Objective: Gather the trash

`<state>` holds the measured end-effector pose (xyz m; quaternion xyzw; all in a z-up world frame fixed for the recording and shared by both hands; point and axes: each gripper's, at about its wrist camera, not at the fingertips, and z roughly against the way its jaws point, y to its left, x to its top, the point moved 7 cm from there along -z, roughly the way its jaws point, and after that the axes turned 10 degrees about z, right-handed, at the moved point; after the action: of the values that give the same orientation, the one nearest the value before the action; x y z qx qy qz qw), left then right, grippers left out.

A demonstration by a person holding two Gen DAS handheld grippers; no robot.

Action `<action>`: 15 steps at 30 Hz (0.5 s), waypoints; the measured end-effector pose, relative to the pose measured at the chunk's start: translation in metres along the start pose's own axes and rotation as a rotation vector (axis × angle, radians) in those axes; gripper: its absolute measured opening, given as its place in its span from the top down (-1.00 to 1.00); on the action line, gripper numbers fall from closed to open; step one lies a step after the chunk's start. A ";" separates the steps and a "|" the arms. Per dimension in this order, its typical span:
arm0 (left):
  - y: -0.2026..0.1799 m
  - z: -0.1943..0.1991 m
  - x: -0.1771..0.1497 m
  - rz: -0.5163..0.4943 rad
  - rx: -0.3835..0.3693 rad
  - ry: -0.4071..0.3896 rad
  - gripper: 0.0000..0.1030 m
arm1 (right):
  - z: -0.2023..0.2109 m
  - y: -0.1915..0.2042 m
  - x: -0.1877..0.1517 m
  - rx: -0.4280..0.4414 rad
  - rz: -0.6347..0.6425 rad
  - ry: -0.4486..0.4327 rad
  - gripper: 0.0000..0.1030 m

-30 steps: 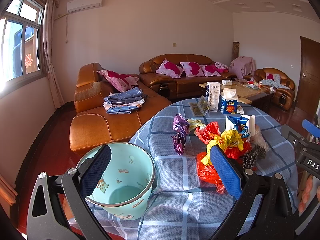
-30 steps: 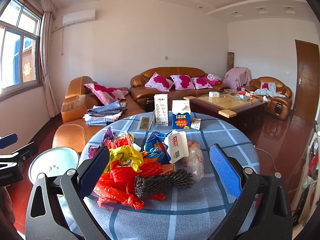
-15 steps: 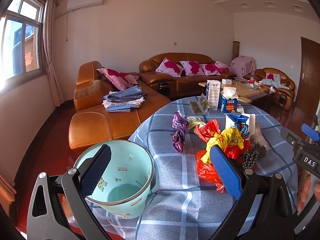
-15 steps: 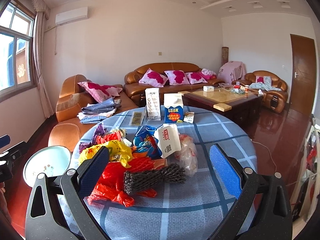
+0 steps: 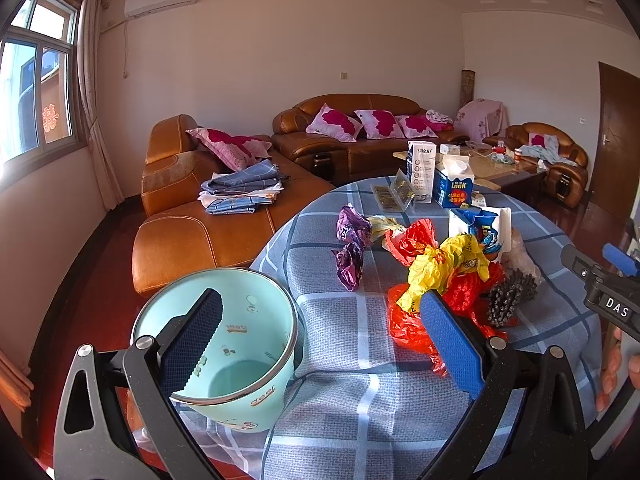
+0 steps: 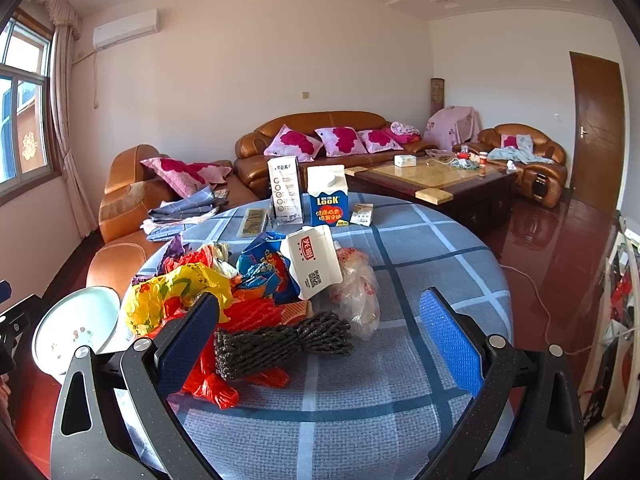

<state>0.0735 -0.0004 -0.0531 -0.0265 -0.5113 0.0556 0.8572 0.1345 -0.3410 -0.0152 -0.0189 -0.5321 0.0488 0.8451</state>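
Holding both the left gripper [image 5: 320, 344] and right gripper [image 6: 320, 340] spread and empty, you face crumpled plastic wrappers [image 6: 180, 300] heaped mid-table; the pale-green metal bin [image 5: 224, 344] at the edge may tip if nudged.

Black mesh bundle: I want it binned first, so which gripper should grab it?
Right. The right gripper is open with the bundle lying just ahead between its fingers. The left gripper sits over by the bin.
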 end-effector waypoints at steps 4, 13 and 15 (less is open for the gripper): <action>-0.008 -0.008 0.000 -0.013 -0.018 0.000 -0.88 | -0.003 -0.005 -0.003 -0.012 0.002 0.005 -0.91; -0.048 -0.036 0.006 -0.077 -0.069 -0.021 -0.88 | -0.024 -0.026 -0.020 -0.016 -0.042 0.033 -0.89; -0.059 -0.045 0.005 -0.098 -0.082 -0.021 -0.88 | -0.030 -0.031 -0.024 -0.029 -0.054 0.039 -0.89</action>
<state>0.1197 -0.0581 -0.0642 -0.0359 -0.5228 -0.0072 0.8517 0.1528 -0.3740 -0.0472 -0.0177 -0.5165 0.0181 0.8559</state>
